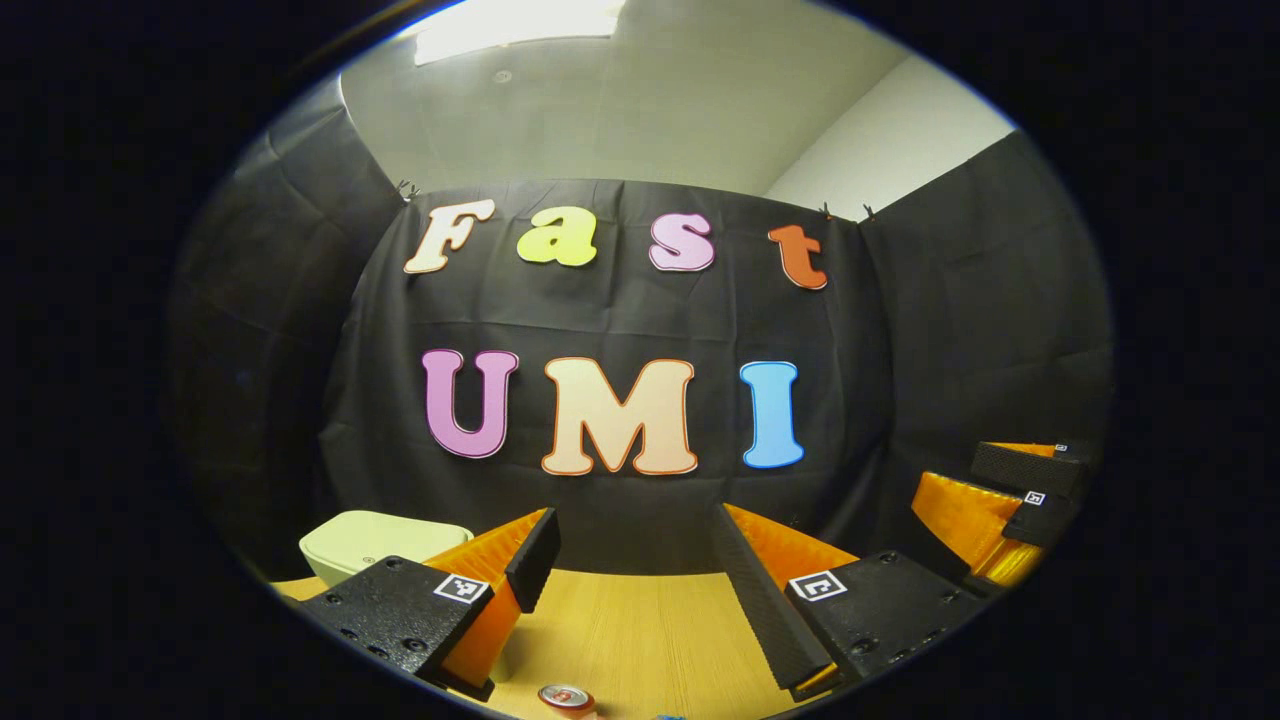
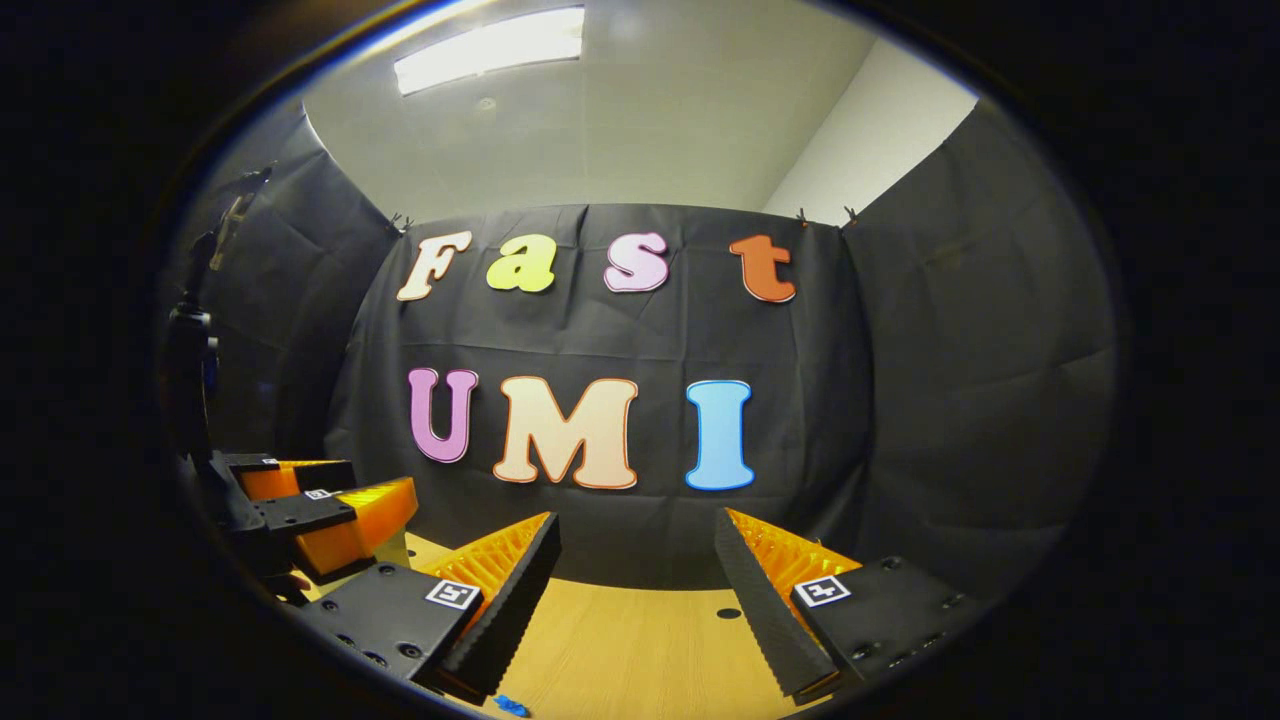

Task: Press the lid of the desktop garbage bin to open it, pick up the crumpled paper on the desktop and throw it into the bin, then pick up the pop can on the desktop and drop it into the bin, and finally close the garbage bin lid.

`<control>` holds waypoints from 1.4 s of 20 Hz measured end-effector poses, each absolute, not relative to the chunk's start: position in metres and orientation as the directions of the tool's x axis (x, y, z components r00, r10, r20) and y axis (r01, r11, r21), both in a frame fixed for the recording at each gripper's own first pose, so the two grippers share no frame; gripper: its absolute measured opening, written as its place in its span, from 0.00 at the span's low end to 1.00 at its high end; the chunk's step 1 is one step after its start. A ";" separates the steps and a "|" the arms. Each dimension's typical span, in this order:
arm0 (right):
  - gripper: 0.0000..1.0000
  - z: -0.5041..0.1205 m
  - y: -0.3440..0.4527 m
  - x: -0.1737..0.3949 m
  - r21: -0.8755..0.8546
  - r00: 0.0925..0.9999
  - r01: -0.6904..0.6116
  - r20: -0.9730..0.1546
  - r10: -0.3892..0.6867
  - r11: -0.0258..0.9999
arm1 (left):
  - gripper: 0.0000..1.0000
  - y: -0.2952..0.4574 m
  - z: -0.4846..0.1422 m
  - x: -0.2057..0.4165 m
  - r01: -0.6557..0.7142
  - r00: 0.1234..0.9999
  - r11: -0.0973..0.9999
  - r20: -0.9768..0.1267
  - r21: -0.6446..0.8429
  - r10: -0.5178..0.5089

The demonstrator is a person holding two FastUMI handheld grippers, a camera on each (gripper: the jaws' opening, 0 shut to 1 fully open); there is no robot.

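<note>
In the left gripper view, the left gripper (image 1: 635, 570) hangs above the wooden tabletop (image 1: 640, 620) with its 2 jaws spread wide and nothing between them. Behind its left finger, at the far left of the tabletop, sits the garbage bin (image 1: 375, 540), a pale box with rounded corners; its lid is down flat, so what it holds cannot be seen. At the bottom edge, near the camera, is the pop can (image 1: 566, 698): its silver top with a red rim faces up toward the lens, so it looks to be standing upright, long axis vertical, though most of its body is cut off. A small blue scrap (image 1: 668, 716) lies just right of it at the very edge. At the right, the right gripper (image 1: 1010, 500) comes in side-on, its 2 fingers stacked with a gap between them, holding nothing.

In the right gripper view, the right gripper (image 2: 637, 580) is likewise released, jaws far apart over bare tabletop (image 2: 640, 640). A small blue thing (image 2: 512, 706) lies on the wood near the bottom edge. At the left the left gripper (image 2: 335, 505) shows side-on, fingers parted and empty.
</note>
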State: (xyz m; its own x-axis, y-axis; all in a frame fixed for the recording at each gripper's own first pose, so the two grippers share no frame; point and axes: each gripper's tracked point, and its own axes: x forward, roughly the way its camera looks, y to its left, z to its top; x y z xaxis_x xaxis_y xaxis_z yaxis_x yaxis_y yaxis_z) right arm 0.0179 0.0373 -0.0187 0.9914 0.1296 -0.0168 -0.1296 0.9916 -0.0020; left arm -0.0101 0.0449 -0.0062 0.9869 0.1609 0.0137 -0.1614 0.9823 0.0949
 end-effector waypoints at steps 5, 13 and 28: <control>0.98 -0.031 0.046 0.021 0.013 0.986 -0.160 -0.041 0.160 0.987 | 0.93 0.055 -0.010 -0.009 -0.184 0.983 0.978 0.003 0.099 0.185; 0.99 -0.040 0.062 0.026 0.032 0.979 -0.193 -0.060 0.195 0.981 | 0.24 0.089 -0.014 -0.017 -0.238 0.970 0.962 -0.019 0.133 0.243; 0.99 -0.064 0.124 0.026 0.041 0.970 -0.212 -0.111 0.215 0.976 | 0.00 0.255 -0.036 -0.047 -0.446 0.883 0.880 -0.076 0.166 0.462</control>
